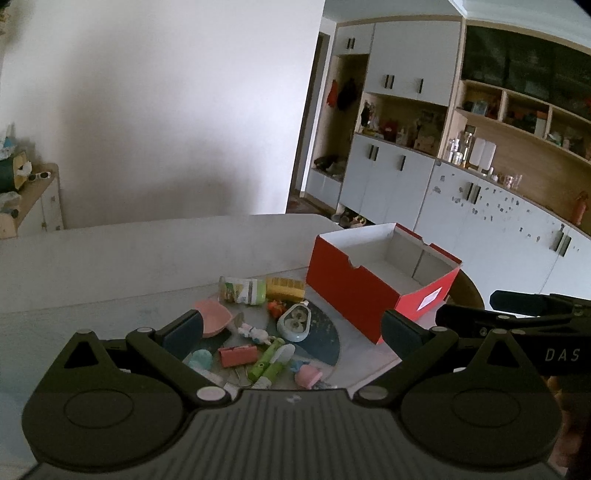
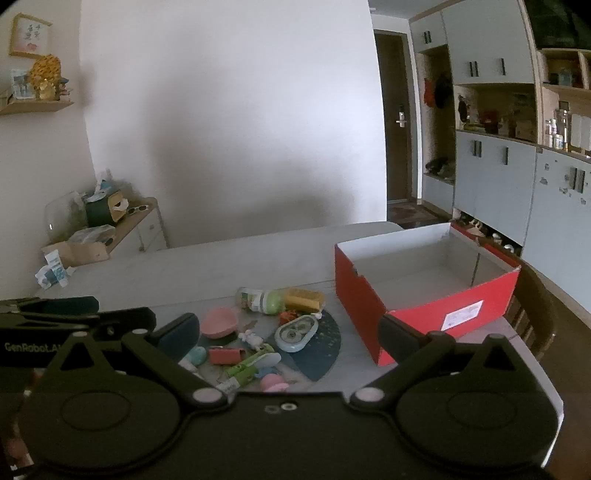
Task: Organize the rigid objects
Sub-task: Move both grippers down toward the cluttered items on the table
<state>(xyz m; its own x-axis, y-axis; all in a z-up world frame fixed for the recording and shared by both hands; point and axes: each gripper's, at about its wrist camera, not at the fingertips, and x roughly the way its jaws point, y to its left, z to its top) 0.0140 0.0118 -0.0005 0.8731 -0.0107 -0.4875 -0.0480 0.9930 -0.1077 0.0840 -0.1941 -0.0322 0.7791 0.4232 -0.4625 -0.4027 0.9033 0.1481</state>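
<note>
Left gripper (image 1: 291,330) jaws wide, nothing held | right gripper (image 2: 288,338) jaws wide, nothing held | small objects (image 1: 258,332) heaped on surface (image 1: 110,258) | red box (image 1: 369,291) beside heap

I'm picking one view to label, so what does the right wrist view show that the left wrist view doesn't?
Only the right wrist view shows the door, the wall shelf with a framed picture, and the left gripper from the side. Only the left wrist view shows the long open shelves at right and the right gripper from the side. Both show the red box, open and empty, the pile of small items beside it on the table, and both grippers open, holding nothing.
</note>
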